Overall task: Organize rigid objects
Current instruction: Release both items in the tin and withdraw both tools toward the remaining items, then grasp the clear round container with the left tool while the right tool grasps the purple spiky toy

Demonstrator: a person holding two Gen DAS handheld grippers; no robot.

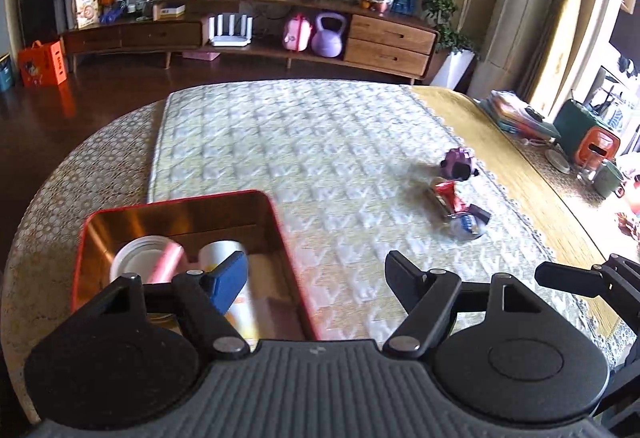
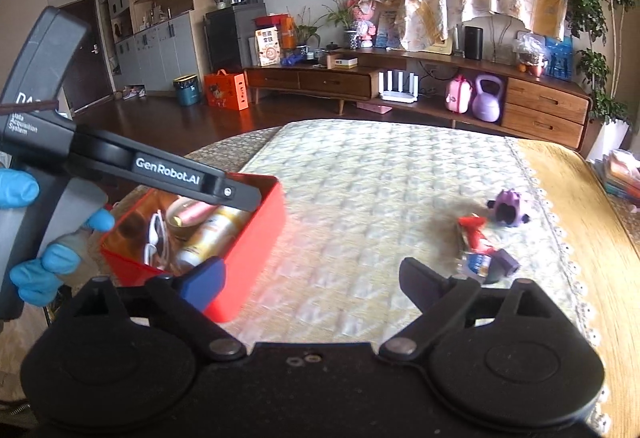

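Quilted cloth covers the round table (image 1: 100, 166), where a red tin box (image 2: 256, 238) holds a pink tube (image 2: 196, 212), an orange-and-white bottle (image 2: 212, 234), white glasses (image 2: 154, 242) and a white lid (image 1: 134, 254). Both the left gripper (image 1: 316, 274) and the right gripper (image 2: 312, 278) stand released, nothing between their fingers. Well apart from the box lie a purple toy (image 2: 508, 210), a red packet (image 2: 474, 234) and a small blue-labelled item (image 2: 478, 264), unsorted.

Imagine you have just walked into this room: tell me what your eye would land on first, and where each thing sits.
The red tin box at the left of the quilted table mat stands out first, already holding a pink tube and a white bottle. To the right lie a small purple toy and, nearer, red-wrapped items. Both grippers, left and right, are open and empty.
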